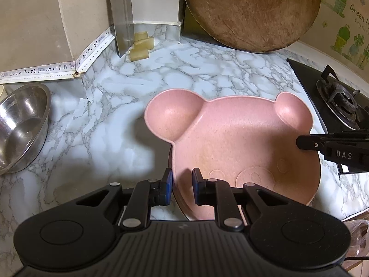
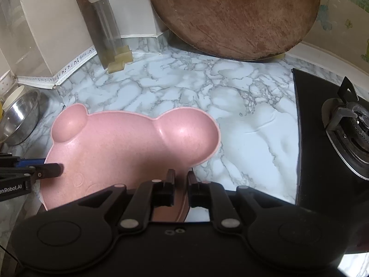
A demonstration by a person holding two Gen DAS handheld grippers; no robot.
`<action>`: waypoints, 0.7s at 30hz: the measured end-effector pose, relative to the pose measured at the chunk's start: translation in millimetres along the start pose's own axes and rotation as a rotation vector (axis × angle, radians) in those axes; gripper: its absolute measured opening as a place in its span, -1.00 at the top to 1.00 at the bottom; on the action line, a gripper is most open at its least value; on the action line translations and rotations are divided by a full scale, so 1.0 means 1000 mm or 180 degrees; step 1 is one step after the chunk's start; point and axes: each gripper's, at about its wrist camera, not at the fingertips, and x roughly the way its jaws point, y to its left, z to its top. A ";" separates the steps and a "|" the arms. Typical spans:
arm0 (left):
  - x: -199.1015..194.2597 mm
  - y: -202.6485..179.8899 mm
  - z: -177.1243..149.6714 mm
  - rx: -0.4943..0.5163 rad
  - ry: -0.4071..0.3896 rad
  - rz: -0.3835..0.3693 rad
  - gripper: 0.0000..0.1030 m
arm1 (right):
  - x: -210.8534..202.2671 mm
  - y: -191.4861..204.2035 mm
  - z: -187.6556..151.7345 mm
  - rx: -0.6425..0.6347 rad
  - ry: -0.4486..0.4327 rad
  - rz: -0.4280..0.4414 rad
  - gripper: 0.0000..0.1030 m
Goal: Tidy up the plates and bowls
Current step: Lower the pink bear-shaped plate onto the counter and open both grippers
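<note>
A pink bear-shaped plate (image 1: 239, 143) with two round ear wells sits on the marble counter; it also shows in the right wrist view (image 2: 120, 143). It seems to rest on another pink dish whose rim shows beneath it. My left gripper (image 1: 182, 182) straddles the plate's left rim, one blue pad outside and one inside, narrowly parted around it. My right gripper (image 2: 181, 182) straddles the plate's right rim the same way. Each gripper's tip shows at the edge of the other's view. A steel bowl (image 1: 20, 127) stands at the far left.
A large round wooden board (image 1: 251, 11) leans against the back wall. A black gas stove (image 2: 334, 133) lies to the right. Yellowish blocks (image 1: 140, 46) and a metal strip stand in the back corner. The marble counter (image 2: 230, 106) stretches behind the plate.
</note>
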 end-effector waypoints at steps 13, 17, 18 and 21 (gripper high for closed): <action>0.004 -0.001 -0.002 0.0050 0.0002 0.0065 0.67 | 0.005 0.013 0.000 -0.0199 0.0034 -0.0120 0.63; 0.006 0.004 -0.002 -0.0004 0.0054 0.0029 0.67 | 0.007 0.016 0.001 -0.0210 0.0052 -0.0148 0.56; 0.007 0.005 -0.003 -0.0021 0.0064 0.0023 0.67 | 0.006 0.016 0.001 -0.0206 0.0057 -0.0146 0.55; 0.007 0.007 -0.004 -0.0019 0.0049 -0.0014 0.67 | 0.004 0.016 0.001 -0.0205 0.0043 -0.0185 0.46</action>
